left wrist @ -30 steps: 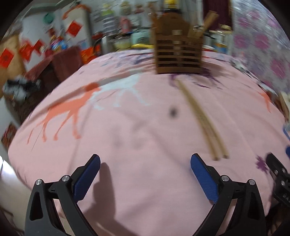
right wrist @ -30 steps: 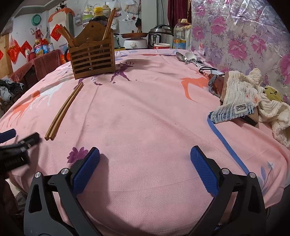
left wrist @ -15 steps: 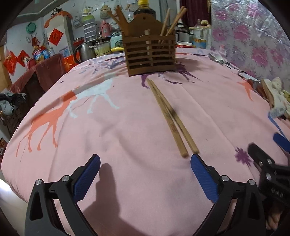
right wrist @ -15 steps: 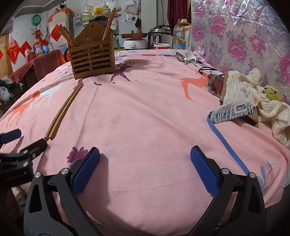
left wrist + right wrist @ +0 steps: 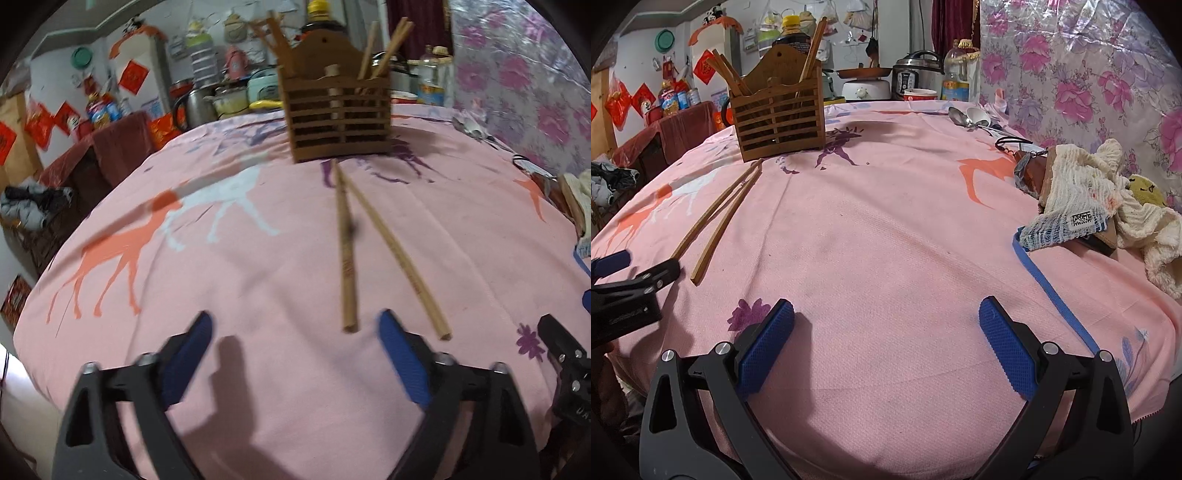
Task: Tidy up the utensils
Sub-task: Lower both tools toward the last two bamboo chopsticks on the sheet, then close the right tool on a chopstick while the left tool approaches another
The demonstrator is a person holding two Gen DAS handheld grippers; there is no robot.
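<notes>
We hold our left gripper (image 5: pixel 295 332) low over the pink tablecloth (image 5: pixel 295 229), its blue pads spread wide and grasping nothing. The 2 wooden chopsticks (image 5: pixel 347 254) lie on the cloth just ahead of it: their far tips meet near the foot of the wooden utensil holder (image 5: pixel 336 118), and their near ends fan apart. The near end of 1 stick sits between our left pads, close to the right pad; the other stick's end lies just outside that pad. The left view is somewhat blurred.

Our right gripper (image 5: pixel 886 325) is also released, jaws wide apart above bare cloth, holding nothing. From this side the chopsticks (image 5: pixel 720 214) lie well to its left, with the left gripper's black finger close beside their near ends. The holder (image 5: pixel 779 118) stands upright at the far side with several sticks in it. 2 metal spoons (image 5: pixel 967 118) rest farther right, and a bundle of cream cloths (image 5: pixel 1100 199) lies near the right edge.
</notes>
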